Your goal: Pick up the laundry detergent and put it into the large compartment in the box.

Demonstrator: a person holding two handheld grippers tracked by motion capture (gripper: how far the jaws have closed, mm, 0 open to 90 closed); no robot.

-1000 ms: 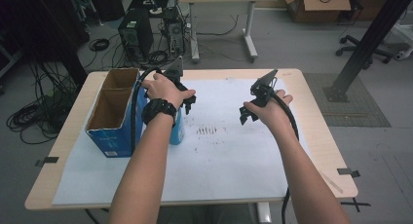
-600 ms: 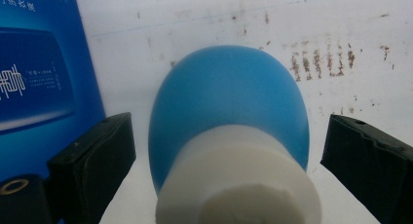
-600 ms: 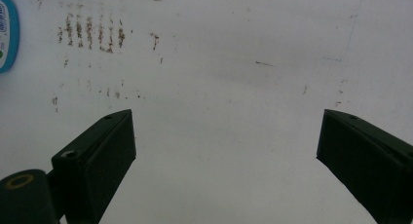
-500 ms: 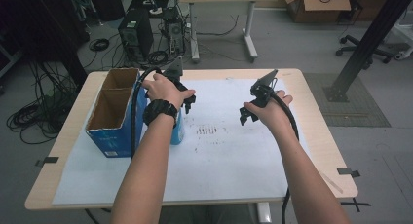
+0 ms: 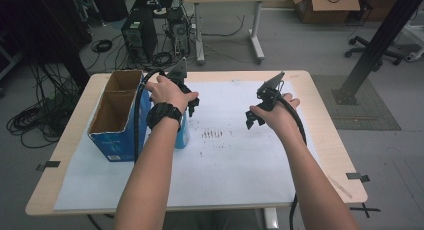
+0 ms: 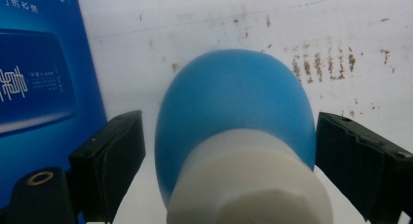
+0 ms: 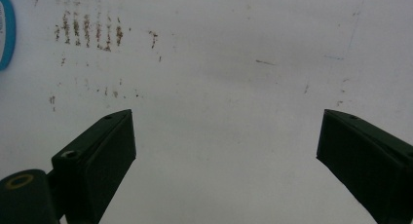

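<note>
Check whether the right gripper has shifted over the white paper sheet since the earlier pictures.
No. The right gripper keeps its place beside the brown smudge marks on the white paper sheet.

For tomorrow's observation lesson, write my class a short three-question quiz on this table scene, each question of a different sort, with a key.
1. True or false: the left claw has a blue bottle between its jaws.
2. Which stands right beside the bottle? A) a blue cardboard box B) a red bowl C) a metal tray
3. What is between the jaws of the right claw?

Key:
1. True; the jaws have just been closing around it, with a gap showing on the left side.
2. A
3. Nothing; beneath the open jaws lies the white paper sheet with brown speckles.
</note>
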